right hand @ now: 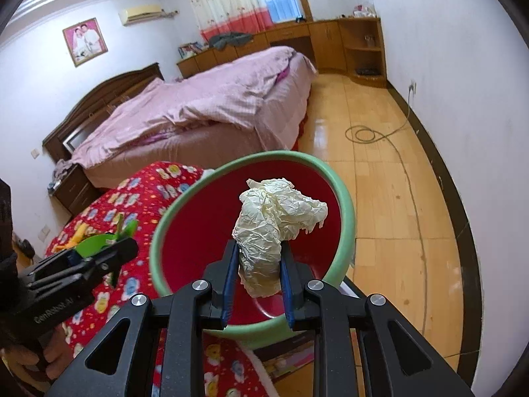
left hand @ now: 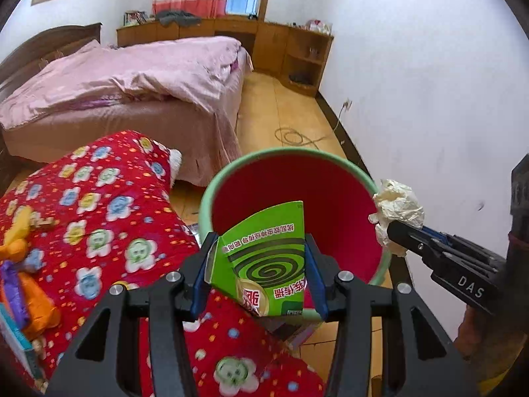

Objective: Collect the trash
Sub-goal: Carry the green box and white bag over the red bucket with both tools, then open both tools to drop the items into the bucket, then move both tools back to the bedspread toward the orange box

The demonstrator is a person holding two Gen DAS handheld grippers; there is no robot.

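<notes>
A round bin (left hand: 347, 165) with a green rim and red inside stands on the floor beside a red flowered blanket; it also shows in the right wrist view (right hand: 345, 205). My left gripper (left hand: 261, 264) is shut on a green mosquito-coil box (left hand: 267, 258) and holds it over the bin's near rim. My right gripper (right hand: 259, 264) is shut on a crumpled cream paper ball (right hand: 274, 218) above the bin's opening. In the left wrist view the right gripper (left hand: 390, 228) comes in from the right with the paper ball (left hand: 398, 208) at the bin's right rim. The left gripper (right hand: 125, 243) shows at the left in the right wrist view.
The red flowered blanket (left hand: 99, 205) lies left of the bin with orange and purple items (left hand: 20, 264) on it. A pink-covered bed (right hand: 205, 112) stands behind. A cable (right hand: 367, 134) coils on the wooden floor near the white wall. Wooden cabinets (left hand: 291, 43) line the far end.
</notes>
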